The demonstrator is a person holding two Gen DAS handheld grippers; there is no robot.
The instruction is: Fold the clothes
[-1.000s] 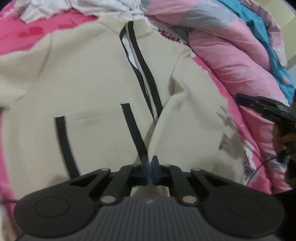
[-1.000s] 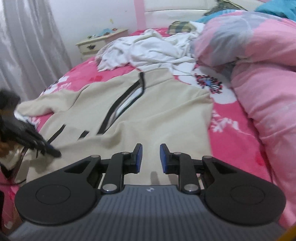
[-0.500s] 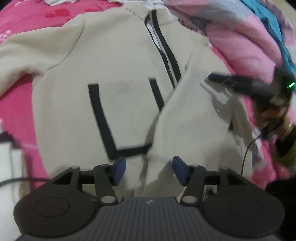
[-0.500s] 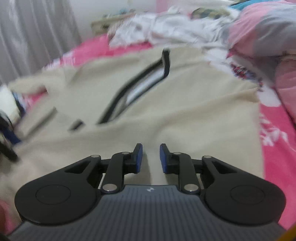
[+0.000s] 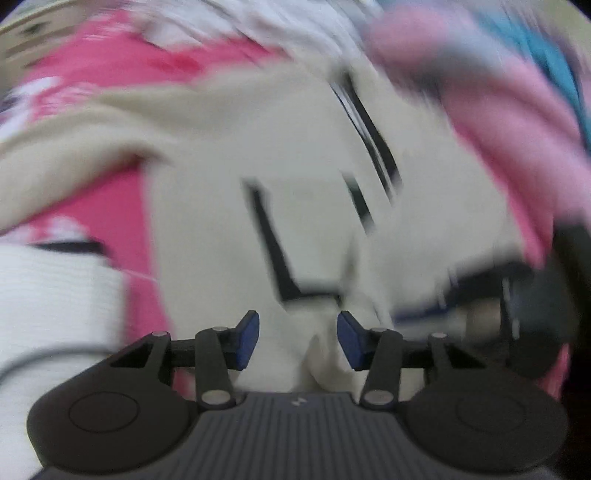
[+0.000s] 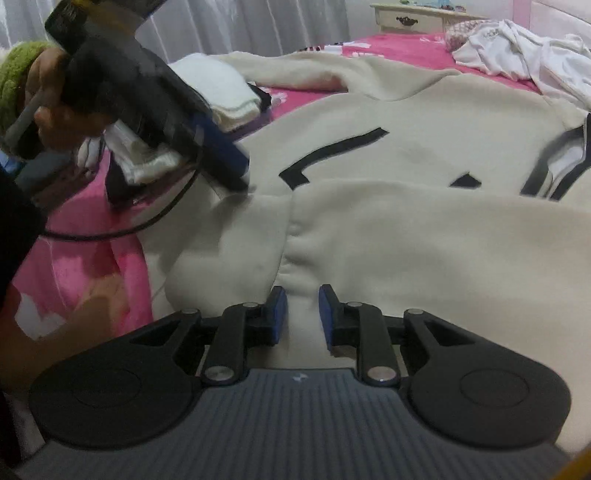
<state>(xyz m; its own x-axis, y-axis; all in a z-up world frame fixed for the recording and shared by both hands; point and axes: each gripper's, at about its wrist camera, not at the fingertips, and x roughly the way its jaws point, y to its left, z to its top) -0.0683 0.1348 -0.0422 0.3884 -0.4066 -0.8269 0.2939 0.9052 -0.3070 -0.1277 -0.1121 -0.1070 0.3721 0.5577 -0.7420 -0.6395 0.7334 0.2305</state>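
Observation:
A cream zip jacket (image 6: 424,236) with black trim lies spread on the pink bed; one sleeve is folded across its front. It also shows, blurred, in the left wrist view (image 5: 314,206). My left gripper (image 5: 298,340) is open over the jacket's lower hem, with cream cloth between the jaws untouched. It shows from outside in the right wrist view (image 6: 221,162), tips just above the cloth. My right gripper (image 6: 302,314) is partly open, jaws astride a fold of the sleeve's edge, not clamped.
A folded white garment (image 6: 218,92) lies on the pink bedsheet (image 6: 88,236) at the left. A heap of white clothes (image 6: 517,55) lies at the far right, a nightstand (image 6: 413,16) behind. A pink quilt (image 5: 517,122) bounds the right.
My left gripper let go of the jacket's hem and opened, then moved left. My right gripper swung left and came down low over the folded sleeve near the hem.

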